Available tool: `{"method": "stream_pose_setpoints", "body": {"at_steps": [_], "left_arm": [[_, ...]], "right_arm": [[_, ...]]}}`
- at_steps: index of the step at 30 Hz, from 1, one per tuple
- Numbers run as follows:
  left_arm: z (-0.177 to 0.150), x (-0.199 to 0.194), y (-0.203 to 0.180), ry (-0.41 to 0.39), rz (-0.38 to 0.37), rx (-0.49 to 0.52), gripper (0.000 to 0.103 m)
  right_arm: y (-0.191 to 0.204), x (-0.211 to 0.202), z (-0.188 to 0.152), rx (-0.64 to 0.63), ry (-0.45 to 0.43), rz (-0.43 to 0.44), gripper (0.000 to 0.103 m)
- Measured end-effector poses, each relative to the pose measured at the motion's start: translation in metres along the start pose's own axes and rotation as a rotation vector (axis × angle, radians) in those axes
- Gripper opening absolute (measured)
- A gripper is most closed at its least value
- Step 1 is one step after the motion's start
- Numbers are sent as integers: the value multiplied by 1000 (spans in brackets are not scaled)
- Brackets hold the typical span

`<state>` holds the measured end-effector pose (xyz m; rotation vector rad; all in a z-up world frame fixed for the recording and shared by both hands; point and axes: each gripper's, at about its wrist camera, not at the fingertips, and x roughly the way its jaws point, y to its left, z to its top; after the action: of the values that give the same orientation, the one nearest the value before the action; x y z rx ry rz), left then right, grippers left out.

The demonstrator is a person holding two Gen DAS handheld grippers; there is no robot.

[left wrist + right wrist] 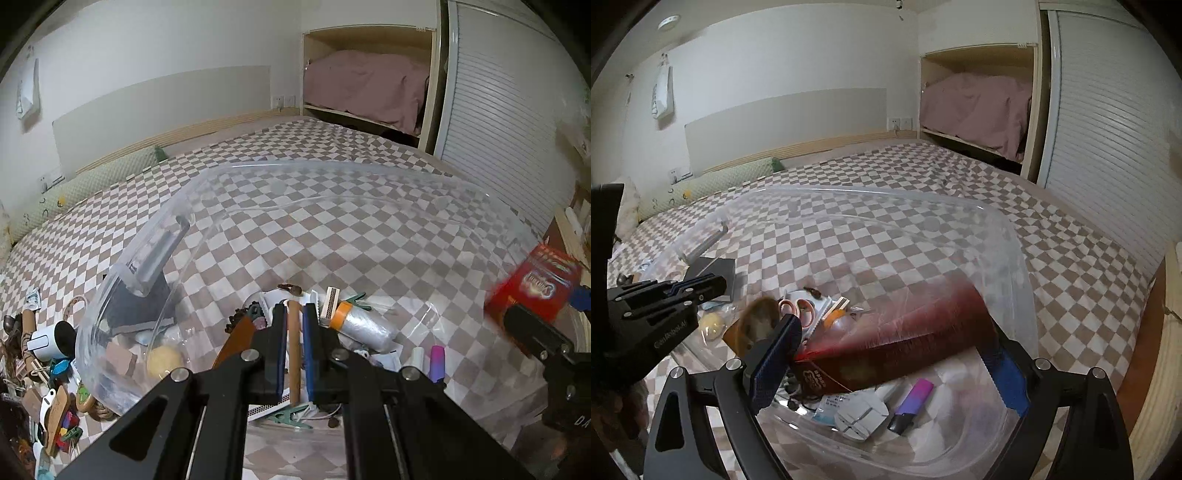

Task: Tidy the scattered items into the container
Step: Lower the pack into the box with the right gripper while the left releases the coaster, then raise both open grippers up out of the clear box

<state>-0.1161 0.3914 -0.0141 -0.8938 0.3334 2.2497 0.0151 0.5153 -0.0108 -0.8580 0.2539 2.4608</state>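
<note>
Over the clear plastic container (pixel 332 166) my left gripper (pixel 294 314) is shut on a thin brown stick (pixel 294 354) that stands upright between its blue pads. From the right wrist view the left gripper (pixel 718 286) shows at the left with its fingers together. My right gripper (pixel 890 336) stands wide with a red box (pixel 905 332) between its pads above the container (pixel 886 195). The box is smeared by motion while the fingers are sharp, so it looks loose. In the left wrist view the red box (pixel 532 284) is at the far right.
In the container lie a clear roll with orange tape (pixel 365 325), a purple lighter (pixel 916 400), scissors (pixel 801 308), a yellow ball (pixel 164 360) and green clips (pixel 291 413). Several loose items (pixel 48 369) lie on the checkered bed (pixel 332 240) to the left. A wardrobe (pixel 498 122) stands behind.
</note>
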Motion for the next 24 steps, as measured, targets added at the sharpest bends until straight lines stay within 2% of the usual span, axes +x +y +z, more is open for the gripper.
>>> {"method": "stream_pose_setpoints", "body": {"at_steps": [1,3,4,5,8,10,12,16,18,22,24], "left_arm": [[0,-1,0,-3,2,-1,14],[-1,-3,1,-12,8,-7,42],[-2,-5,2,-20,12,-12,48],[-1,-6,2,-23,11,-17,51],[0,-10,3,-33,9,-25,52],[2,-12,3,-40,16,-23,59],[4,-18,3,-59,22,-23,74],[9,-31,2,-87,24,-22,79],[10,-39,3,-104,20,-23,87],[8,-61,8,-137,5,-33,94],[4,-72,12,-142,2,-39,103]], "right_arm": [[-1,0,0,3,1,1,94],[-2,-1,-1,8,-6,-1,97],[-3,-2,-1,10,-12,-3,103],[-4,-3,-1,12,-18,-6,103],[-4,-6,1,16,-31,-17,103],[-5,-9,3,16,-41,-24,103],[-5,-13,6,16,-58,-33,103],[-8,-22,10,31,-83,-29,103],[-10,-24,10,40,-87,-26,103],[-15,-31,8,44,-90,-30,103],[-16,-34,7,45,-95,-26,103]]}}
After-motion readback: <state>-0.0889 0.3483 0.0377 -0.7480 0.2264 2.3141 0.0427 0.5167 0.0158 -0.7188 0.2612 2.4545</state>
